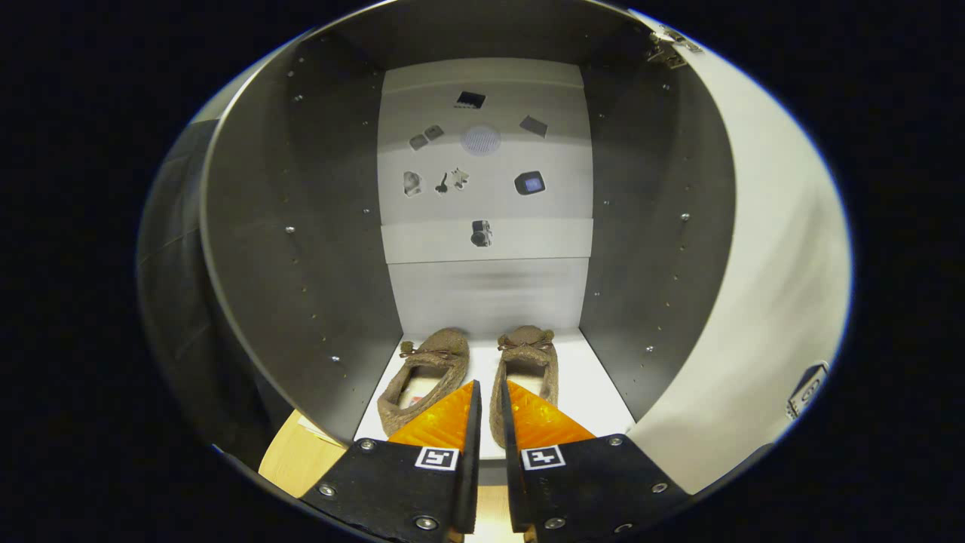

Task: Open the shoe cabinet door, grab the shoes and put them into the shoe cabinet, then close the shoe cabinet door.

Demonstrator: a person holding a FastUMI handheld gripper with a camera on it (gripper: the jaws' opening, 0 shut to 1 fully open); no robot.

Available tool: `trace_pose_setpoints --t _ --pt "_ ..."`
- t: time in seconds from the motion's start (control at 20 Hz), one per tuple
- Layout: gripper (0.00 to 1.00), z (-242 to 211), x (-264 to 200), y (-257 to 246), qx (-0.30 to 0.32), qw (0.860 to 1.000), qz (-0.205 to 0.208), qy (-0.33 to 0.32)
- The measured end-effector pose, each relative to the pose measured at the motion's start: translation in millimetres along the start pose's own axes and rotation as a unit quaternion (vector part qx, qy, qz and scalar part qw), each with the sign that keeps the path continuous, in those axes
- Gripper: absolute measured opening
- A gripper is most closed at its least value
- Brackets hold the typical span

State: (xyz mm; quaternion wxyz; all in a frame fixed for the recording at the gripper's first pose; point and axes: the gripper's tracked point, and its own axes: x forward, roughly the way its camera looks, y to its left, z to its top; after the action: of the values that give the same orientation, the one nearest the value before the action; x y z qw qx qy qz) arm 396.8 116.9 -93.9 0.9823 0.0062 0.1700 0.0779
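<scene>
Your gripper (pixel 490 411) holds its fingers nearly pressed together, pinching the inner wall of the right soft brown fuzzy slipper (pixel 525 371) on the grey shoe cabinet's white floor (pixel 595 392); it looks light and floppy, so grip that rim.

Two brown knitted slippers (pixel 467 373) with small darker brown bows sit on the white cabinet floor (pixel 595 385). The shoe cabinet's side walls (pixel 317 249) are grey, its back panel (pixel 486 286) pale grey-white. The open cabinet door (pixel 761 286) is white. Light wooden floor (pixel 298 456) shows below.
</scene>
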Motion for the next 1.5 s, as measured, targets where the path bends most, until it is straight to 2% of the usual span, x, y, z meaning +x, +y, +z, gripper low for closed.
trace_pose_setpoints --t 0.55,0.8,1.1,1.25,1.3,1.5 --pt "0.18 -12 -135 18 -0.001 0.999 -0.017 -0.051" --pt "0.25 -25 -199 18 0.020 0.998 -0.015 -0.064" --pt "0.36 -45 -263 -4 0.028 0.996 -0.043 -0.077" --pt "0.38 -54 -293 -27 0.035 0.994 -0.067 -0.081" --pt "0.42 -58 -302 -34 0.038 0.993 -0.075 -0.082" --pt "0.45 -70 -338 -63 0.052 0.989 -0.108 -0.084"
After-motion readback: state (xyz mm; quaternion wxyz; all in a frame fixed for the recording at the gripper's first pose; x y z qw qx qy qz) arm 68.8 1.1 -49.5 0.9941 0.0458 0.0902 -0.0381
